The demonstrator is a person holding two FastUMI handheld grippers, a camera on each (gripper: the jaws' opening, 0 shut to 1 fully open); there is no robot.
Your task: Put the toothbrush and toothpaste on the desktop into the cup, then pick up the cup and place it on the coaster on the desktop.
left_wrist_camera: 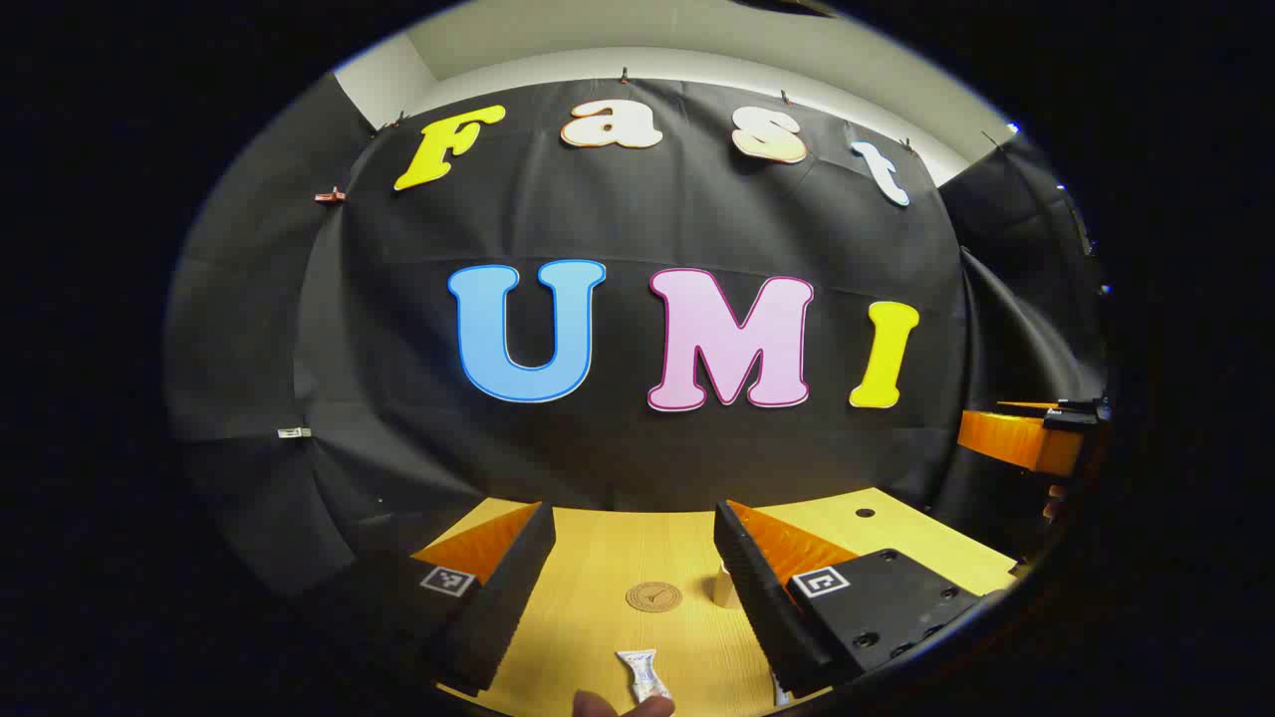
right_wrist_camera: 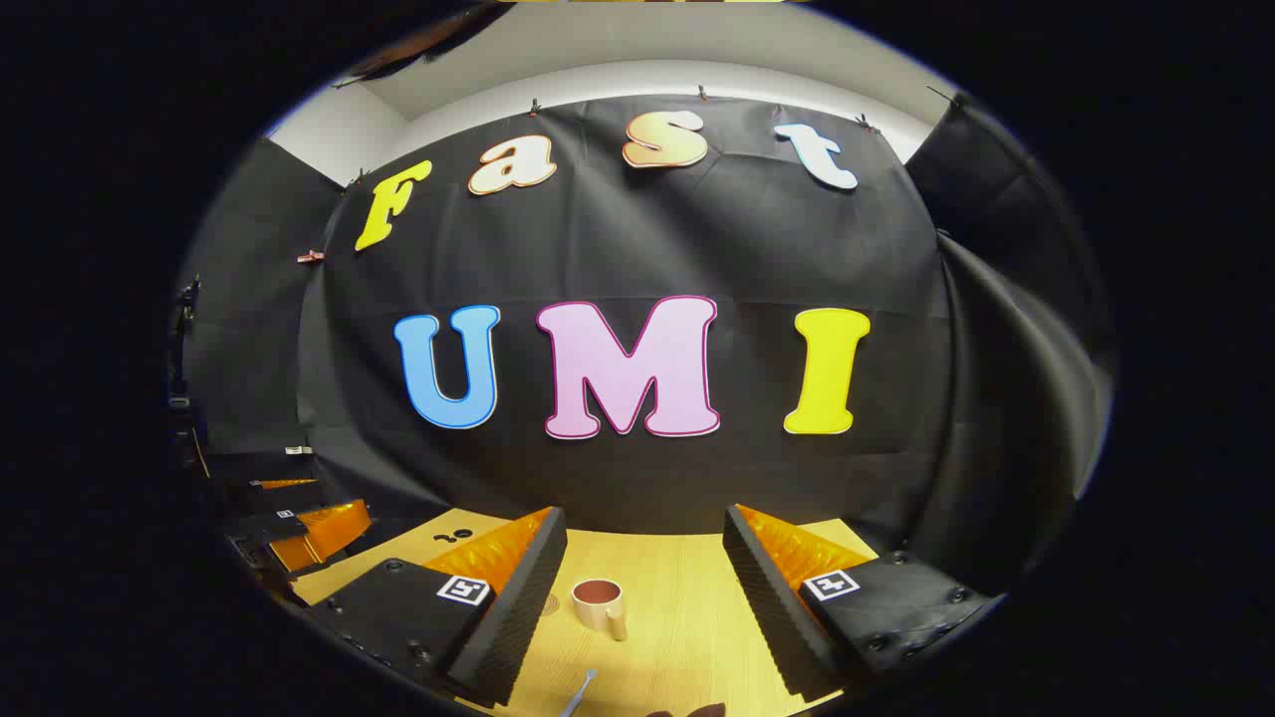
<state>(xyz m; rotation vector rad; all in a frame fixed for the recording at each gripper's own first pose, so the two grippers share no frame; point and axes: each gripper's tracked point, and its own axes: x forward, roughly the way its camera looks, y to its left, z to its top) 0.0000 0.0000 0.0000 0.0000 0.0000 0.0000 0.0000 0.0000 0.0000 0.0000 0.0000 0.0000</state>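
Lying on the desktop (left_wrist_camera: 598,558): one toothpaste (left_wrist_camera: 642,675), one coaster (left_wrist_camera: 653,597) (round), one cup (right_wrist_camera: 598,601).

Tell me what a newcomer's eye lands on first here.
In the right gripper view, a cup stands upright on the wooden desktop between the open right tool. In the left gripper view, a round coaster lies between the open left tool, with a toothpaste tube nearer the camera.
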